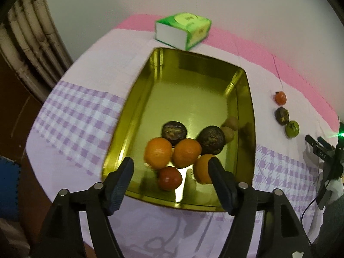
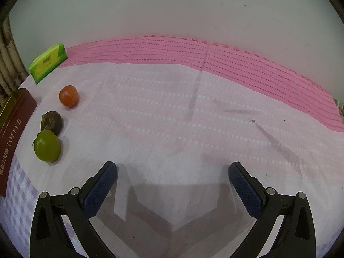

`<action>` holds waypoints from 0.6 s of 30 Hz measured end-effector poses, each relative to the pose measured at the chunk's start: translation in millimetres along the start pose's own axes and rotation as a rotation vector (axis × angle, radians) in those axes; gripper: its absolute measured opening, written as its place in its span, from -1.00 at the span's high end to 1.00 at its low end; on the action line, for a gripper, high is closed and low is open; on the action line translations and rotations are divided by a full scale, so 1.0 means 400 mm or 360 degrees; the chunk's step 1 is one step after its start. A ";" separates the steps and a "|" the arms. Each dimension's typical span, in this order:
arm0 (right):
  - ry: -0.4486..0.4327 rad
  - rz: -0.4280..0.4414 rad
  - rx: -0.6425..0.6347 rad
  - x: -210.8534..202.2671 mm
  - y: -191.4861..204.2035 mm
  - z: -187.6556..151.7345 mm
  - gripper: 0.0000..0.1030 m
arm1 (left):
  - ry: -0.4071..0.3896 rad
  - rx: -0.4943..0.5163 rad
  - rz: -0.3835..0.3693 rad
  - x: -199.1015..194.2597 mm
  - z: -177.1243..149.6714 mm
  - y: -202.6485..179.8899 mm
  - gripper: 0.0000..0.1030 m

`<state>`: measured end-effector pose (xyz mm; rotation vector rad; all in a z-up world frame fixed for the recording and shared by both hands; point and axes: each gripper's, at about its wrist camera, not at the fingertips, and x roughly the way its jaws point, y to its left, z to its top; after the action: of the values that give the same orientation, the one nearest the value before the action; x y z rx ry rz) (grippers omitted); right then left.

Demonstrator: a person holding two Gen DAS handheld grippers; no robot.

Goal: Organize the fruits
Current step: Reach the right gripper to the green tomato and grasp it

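Observation:
A gold tin tray (image 1: 137, 116) holds several fruits near its front: oranges (image 1: 158, 153), a red fruit (image 1: 169, 178), dark brown fruits (image 1: 174, 130) and small tan ones (image 1: 231, 123). My left gripper (image 1: 171, 167) is open and empty, hovering over the tray's front end. Three fruits lie on the cloth right of the tray: a red one (image 2: 68, 96), a dark brown one (image 2: 52, 122) and a green one (image 2: 47, 145); they also show in the left wrist view (image 1: 280, 98). My right gripper (image 2: 173, 172) is open and empty above bare cloth, right of these fruits.
A green tissue pack (image 1: 182, 30) lies behind the tray; it also shows in the right wrist view (image 2: 47, 62). The tray's brown "TOFFEE" side (image 2: 13, 129) is at the left edge. A pink mat (image 2: 236, 64) covers the table's back. Pipes (image 1: 28, 43) stand at the left.

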<state>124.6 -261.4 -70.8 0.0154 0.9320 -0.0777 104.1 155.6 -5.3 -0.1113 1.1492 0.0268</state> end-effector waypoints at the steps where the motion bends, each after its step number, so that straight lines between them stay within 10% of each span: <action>1: -0.0002 -0.0005 0.0004 -0.001 0.000 -0.002 -1.00 | -0.0014 -0.0006 0.0010 -0.009 -0.003 0.008 -0.40; 11: 0.0013 -0.0018 0.0000 -0.020 0.038 -0.024 -0.99 | -0.0086 -0.0092 0.0032 -0.044 -0.024 0.072 -0.56; 18: 0.0017 0.0072 -0.0155 -0.056 0.137 -0.036 -0.60 | -0.0114 -0.0185 0.0051 -0.044 -0.026 0.100 -0.71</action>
<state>103.7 -204.6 -62.6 -0.0534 0.9446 0.0098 84.1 195.1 3.7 -0.1933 1.0774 0.1253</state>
